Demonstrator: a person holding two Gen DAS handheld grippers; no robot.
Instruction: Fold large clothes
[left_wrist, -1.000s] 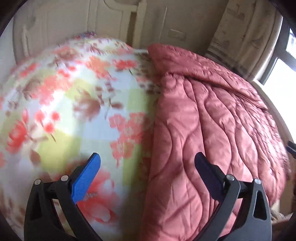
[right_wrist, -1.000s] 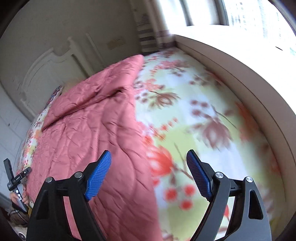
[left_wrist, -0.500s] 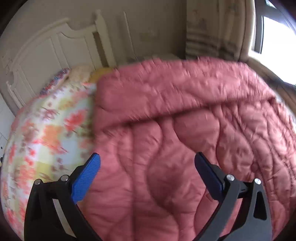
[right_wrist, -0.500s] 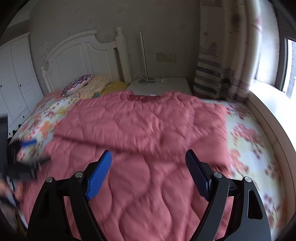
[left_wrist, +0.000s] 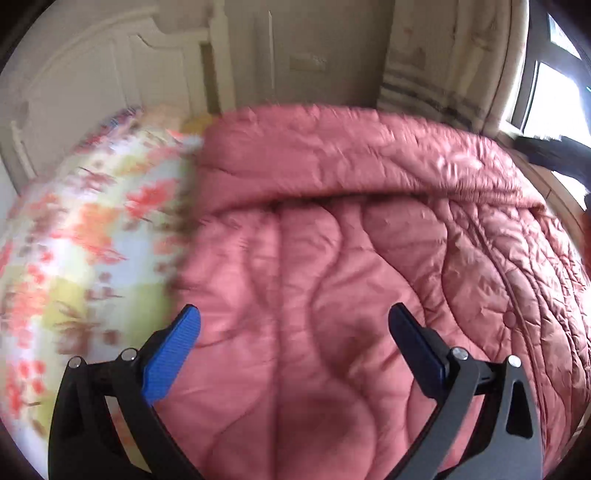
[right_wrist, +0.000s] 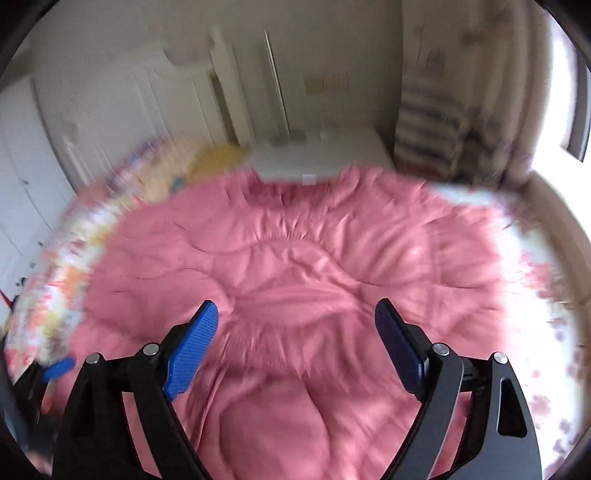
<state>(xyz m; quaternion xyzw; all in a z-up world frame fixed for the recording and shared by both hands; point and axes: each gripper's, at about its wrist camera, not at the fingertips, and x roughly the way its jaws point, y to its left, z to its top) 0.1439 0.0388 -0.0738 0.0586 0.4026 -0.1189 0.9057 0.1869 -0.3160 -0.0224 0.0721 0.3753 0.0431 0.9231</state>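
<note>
Left-wrist and right-wrist views of a pink quilted garment (left_wrist: 332, 288) that is lying spread across a bed (left_wrist: 74, 240) covered by a floral sheet. In the left-wrist view, a folded band of the garment is lying across its upper part, toward the white headboard (left_wrist: 110, 74); the garment's left edge is meeting the bare floral sheet. The left tool (left_wrist: 295, 332) is hanging over the garment with its jaws spread wide and nothing between them. In the right-wrist view, the right tool (right_wrist: 297, 325) is likewise released and empty, pointing at the middle of the same garment (right_wrist: 295, 258), whose neckline is lying toward a white nightstand (right_wrist: 325, 155). A striped curtain (right_wrist: 428, 122) is hanging at the window side. Both views are blurring, so seams and hems are reading poorly.

Judged from this layout, no edge is yet being gripped, and the fold appears to be at an early stage. The risks are these: a tool closing on the padded middle rather than a hem would be gathering a thick bunch and dragging the whole garment askew; the slick quilted shell could be slipping out of a shallow pinch; and a pad reaching too deep at the left edge could be catching the sheet together with the garment.
</note>
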